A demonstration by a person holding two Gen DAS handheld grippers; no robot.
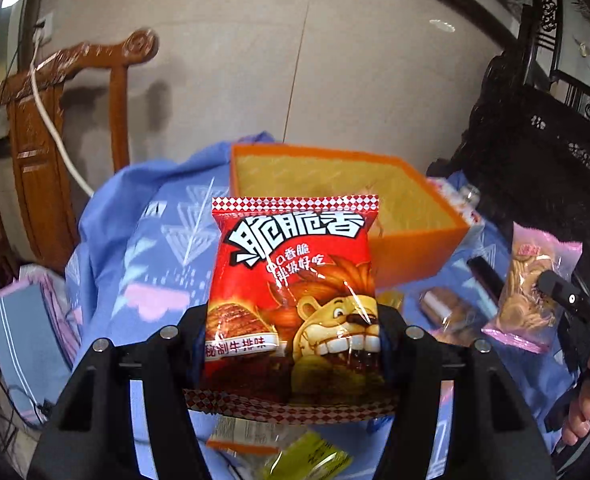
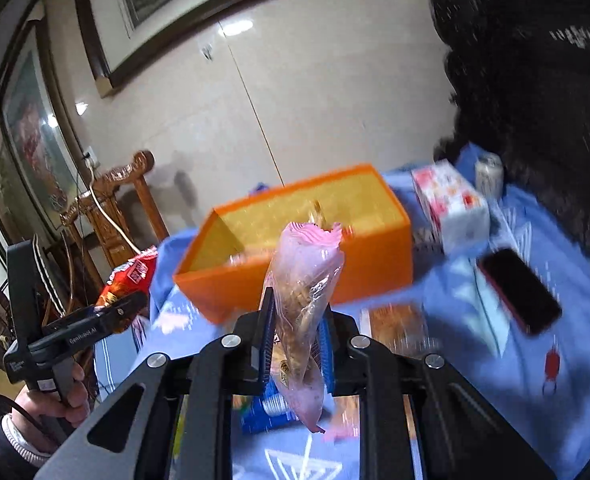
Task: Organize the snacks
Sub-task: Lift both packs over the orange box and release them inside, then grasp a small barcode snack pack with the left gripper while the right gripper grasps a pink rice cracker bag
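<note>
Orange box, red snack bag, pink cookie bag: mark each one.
orange box (image 2: 375, 256): right wrist view, on its front outer wall.
red snack bag (image 1: 295, 264): left wrist view, on the printed front, held by the left gripper.
pink cookie bag (image 2: 303, 280): right wrist view, on the clear middle, held by the right gripper.

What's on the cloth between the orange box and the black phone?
In the right wrist view, nothing lies on that stretch between the orange box and the black phone: only bare blue tablecloth, though it is blurred.
</note>
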